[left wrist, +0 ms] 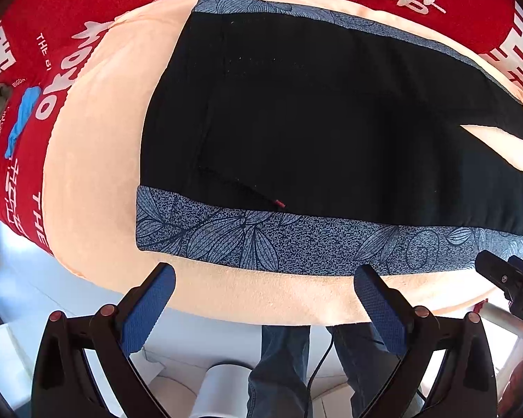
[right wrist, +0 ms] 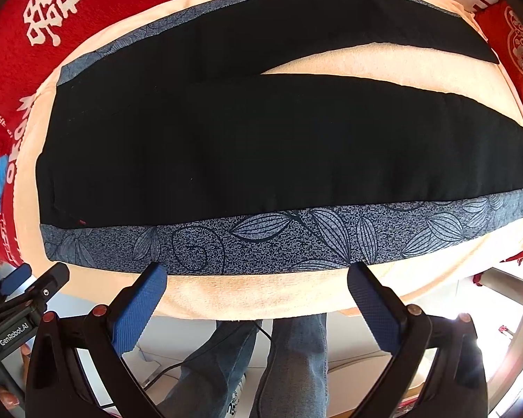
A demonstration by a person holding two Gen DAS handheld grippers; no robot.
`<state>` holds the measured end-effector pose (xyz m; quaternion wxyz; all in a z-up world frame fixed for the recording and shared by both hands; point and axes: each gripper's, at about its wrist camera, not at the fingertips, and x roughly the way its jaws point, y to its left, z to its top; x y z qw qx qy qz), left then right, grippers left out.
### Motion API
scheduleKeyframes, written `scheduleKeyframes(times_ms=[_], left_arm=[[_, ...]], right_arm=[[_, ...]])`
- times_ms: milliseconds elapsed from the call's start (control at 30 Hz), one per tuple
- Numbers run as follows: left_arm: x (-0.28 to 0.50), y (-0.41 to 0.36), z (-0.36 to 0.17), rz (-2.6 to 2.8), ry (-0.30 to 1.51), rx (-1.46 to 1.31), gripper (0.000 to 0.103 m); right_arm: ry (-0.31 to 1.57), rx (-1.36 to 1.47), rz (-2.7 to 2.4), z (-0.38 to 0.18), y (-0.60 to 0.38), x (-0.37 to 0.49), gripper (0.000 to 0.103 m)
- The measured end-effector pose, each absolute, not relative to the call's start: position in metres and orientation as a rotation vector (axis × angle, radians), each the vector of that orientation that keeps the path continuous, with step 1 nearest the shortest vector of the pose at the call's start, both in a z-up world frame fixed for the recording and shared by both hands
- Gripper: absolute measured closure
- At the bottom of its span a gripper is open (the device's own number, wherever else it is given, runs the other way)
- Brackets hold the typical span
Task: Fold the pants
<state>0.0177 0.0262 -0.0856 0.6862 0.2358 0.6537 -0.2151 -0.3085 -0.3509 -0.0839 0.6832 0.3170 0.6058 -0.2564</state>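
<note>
Black pants (left wrist: 313, 122) (right wrist: 261, 146) lie flat on a peach towel (left wrist: 97, 174) (right wrist: 261, 296), waist to the left, two legs splayed to the right. A blue-grey leaf-print side stripe (left wrist: 296, 247) (right wrist: 279, 240) runs along the near edge. My left gripper (left wrist: 265, 278) hovers open just before that stripe near the waist end, nothing between its blue-padded fingers. My right gripper (right wrist: 256, 278) is open too, at the stripe's near edge along the leg. The right gripper's tip (left wrist: 505, 278) shows in the left wrist view, the left gripper (right wrist: 28, 289) in the right wrist view.
A red cloth with white lettering (left wrist: 52, 17) (right wrist: 52, 10) covers the table under the towel. A blue glove-like item (left wrist: 21, 118) lies on it at the left. Below the table edge are a person's jeans-clad legs (left wrist: 282, 365) (right wrist: 296, 355), a cable and white floor.
</note>
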Motion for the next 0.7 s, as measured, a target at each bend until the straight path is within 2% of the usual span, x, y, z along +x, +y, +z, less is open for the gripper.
scheduleKeyframes(times_ms=[233, 367, 433, 467, 500, 533, 567, 700], left_arm=[[0.019, 0.035, -0.087, -0.48, 1.459, 0.485, 0.0], [0.03, 0.05, -0.091, -0.495, 1.489, 0.363, 0.0], [0.038, 0.061, -0.096, -0.521, 1.52, 0.273, 0.005], [0.04, 0.066, -0.099, -0.533, 1.532, 0.237, 0.017], [0.042, 0.07, -0.103, -0.551, 1.552, 0.21, 0.028], [0.044, 0.074, -0.109, -0.57, 1.58, 0.18, 0.032], [0.045, 0.079, -0.115, -0.576, 1.599, 0.155, 0.033], [0.042, 0.095, -0.129, -0.588, 1.621, 0.115, 0.033]], right_arm=[[1.329, 0.74, -0.553, -0.085, -0.35, -0.31, 0.0], [1.231, 0.849, -0.449, -0.083, -0.348, -0.312, 0.0], [1.177, 0.919, -0.377, -0.086, -0.345, -0.313, 0.002], [1.159, 0.948, -0.344, -0.089, -0.343, -0.314, 0.007], [1.14, 0.99, -0.299, -0.094, -0.34, -0.315, 0.026], [1.132, 1.024, -0.27, -0.1, -0.337, -0.315, 0.049], [1.128, 1.072, -0.237, -0.11, -0.333, -0.316, 0.054], [1.127, 1.201, -0.159, -0.151, -0.315, -0.322, 0.054]])
